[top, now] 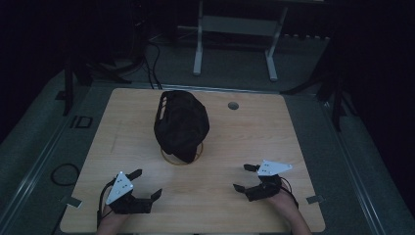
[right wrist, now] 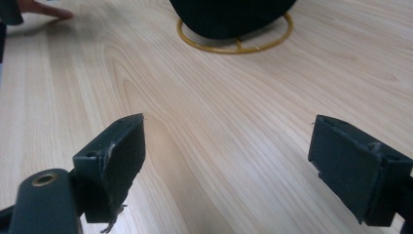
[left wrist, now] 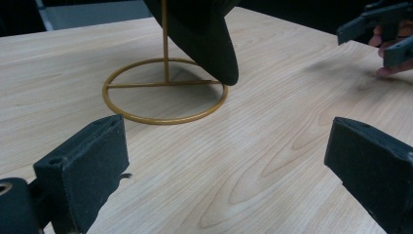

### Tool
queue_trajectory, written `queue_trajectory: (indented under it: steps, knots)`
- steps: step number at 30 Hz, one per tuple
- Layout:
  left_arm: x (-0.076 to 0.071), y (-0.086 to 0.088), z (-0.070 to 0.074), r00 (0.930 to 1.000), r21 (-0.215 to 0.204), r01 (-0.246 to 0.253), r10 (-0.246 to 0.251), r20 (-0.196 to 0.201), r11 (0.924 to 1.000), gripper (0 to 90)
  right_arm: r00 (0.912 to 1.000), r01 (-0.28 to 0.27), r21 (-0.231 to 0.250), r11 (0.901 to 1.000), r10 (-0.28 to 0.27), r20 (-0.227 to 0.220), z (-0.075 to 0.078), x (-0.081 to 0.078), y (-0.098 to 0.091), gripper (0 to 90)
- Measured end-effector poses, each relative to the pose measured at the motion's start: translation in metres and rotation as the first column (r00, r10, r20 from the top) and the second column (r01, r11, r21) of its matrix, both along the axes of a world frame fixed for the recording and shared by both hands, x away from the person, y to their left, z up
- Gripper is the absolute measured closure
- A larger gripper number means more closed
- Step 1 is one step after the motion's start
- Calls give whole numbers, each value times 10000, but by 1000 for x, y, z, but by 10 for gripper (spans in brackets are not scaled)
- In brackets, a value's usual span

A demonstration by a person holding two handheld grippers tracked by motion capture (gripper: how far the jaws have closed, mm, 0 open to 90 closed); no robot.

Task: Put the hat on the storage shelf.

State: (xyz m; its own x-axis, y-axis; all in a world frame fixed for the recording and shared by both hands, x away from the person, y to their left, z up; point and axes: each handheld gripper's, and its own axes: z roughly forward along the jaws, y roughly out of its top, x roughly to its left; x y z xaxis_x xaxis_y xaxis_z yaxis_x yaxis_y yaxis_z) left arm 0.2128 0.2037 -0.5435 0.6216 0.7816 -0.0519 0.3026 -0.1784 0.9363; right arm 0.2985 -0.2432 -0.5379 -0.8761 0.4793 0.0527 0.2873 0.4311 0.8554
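1. Wooden table [top: 274, 132]: light-grain top, mostly bare. A small round grommet hole [top: 233, 105] sits near the far edge, well away from the work.
2. Black cap [top: 180, 125]: hangs on a stand at table centre, brim dipping toward the person. In the left gripper view the brim tip [left wrist: 225, 58] overhangs the stand's base ring without touching the table. Likely kept raised so the jaws can get at the brim or crown from below or from the side.
3. Gold wire stand [left wrist: 163, 119]: a round base ring flat on the table, a crossbar and an upright post carrying the cap. The ring spreads the footing, which probably keeps the stand from tipping.
4. Left gripper [top: 147, 184]: near-left of the table, jaws spread, holding nothing, aimed at the stand. Well apart from the cap.
5. Right gripper [top: 245, 177]: near-right, jaws likewise spread and empty, pointed inward toward the cap. The two flank the stand symmetrically, which reads as a ready pose for a two-sided reach.
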Motion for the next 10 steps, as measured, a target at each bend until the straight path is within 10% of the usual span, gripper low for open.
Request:
queue_trajectory:
  steps: [10]
  knots:
    - [0, 0, -1, 10000, -28, -6, 6, -53, 10000, 28, 9992, 394, 171, 9991, -393, -64, -3, -3, -17, 135]
